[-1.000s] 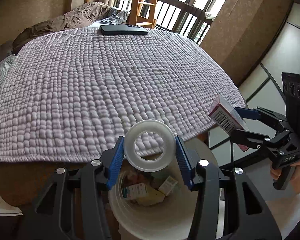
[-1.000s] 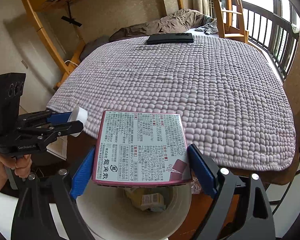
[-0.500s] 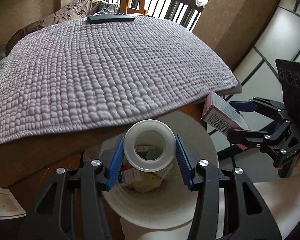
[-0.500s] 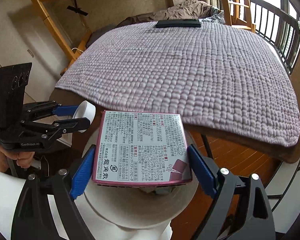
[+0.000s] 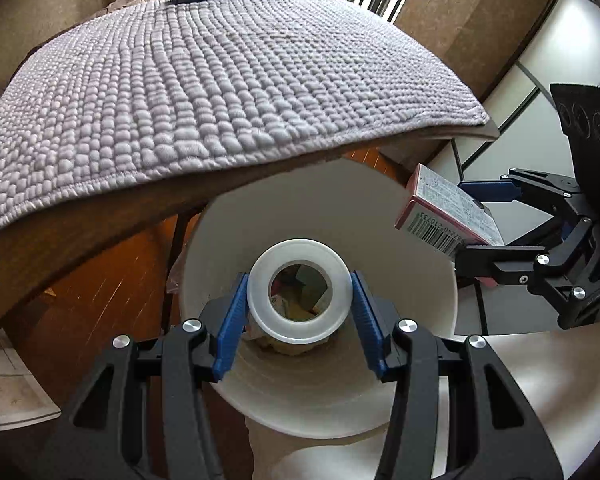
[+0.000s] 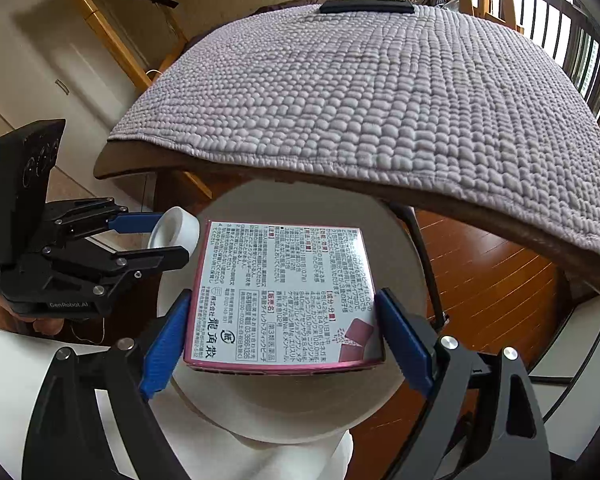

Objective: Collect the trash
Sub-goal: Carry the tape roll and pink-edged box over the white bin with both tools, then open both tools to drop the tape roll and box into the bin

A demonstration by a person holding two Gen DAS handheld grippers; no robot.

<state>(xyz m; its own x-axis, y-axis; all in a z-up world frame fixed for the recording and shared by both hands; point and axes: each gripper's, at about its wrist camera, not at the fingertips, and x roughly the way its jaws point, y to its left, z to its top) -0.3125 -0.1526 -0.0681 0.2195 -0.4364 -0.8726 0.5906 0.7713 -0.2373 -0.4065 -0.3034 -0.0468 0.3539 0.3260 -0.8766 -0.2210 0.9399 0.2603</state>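
My left gripper point(image 5: 298, 312) is clamped on the tape roll point(image 5: 298, 286) over the white bin point(image 5: 400, 240); at 3 o'clock, my right gripper point(image 6: 284, 330) is clamped on the pink box point(image 6: 284, 292).

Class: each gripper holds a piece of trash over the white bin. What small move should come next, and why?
Probably open the left gripper: its tape roll hangs over the white bin mouth. The right gripper can release its box likewise.
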